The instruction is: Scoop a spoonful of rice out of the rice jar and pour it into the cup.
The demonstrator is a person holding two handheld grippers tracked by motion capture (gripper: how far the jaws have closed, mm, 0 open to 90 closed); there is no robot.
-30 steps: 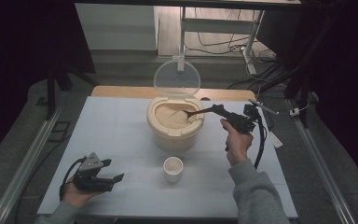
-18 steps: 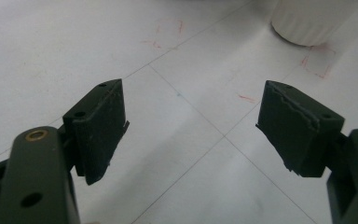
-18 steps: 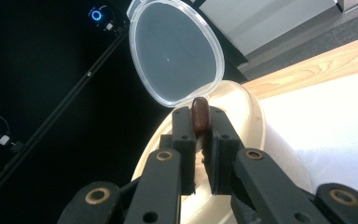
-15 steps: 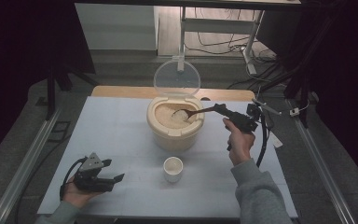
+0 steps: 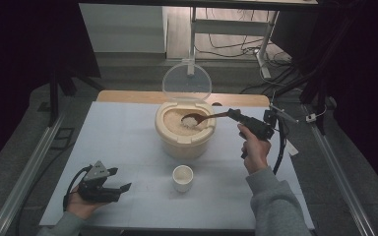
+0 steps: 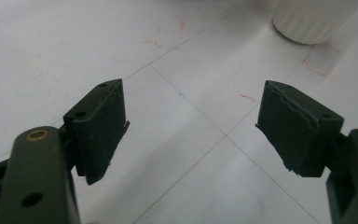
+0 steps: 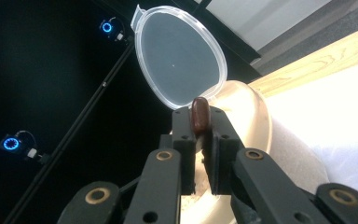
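**Spoonful of rice held over the open container**

The right claw is clamped on the handle of a brown wooden spoon, and in the right gripper view the handle sits pinched between the two black jaws. The spoon's bowl carries a white heap of rice and hangs just above the grain inside the beige rice container. The container's clear lid stands upright at its far rim. Just in front of the container sits a small white cup, upright on the tabletop. Well to the left of the cup and nearer the person, the left claw rests low, jaws spread wide with nothing between them.
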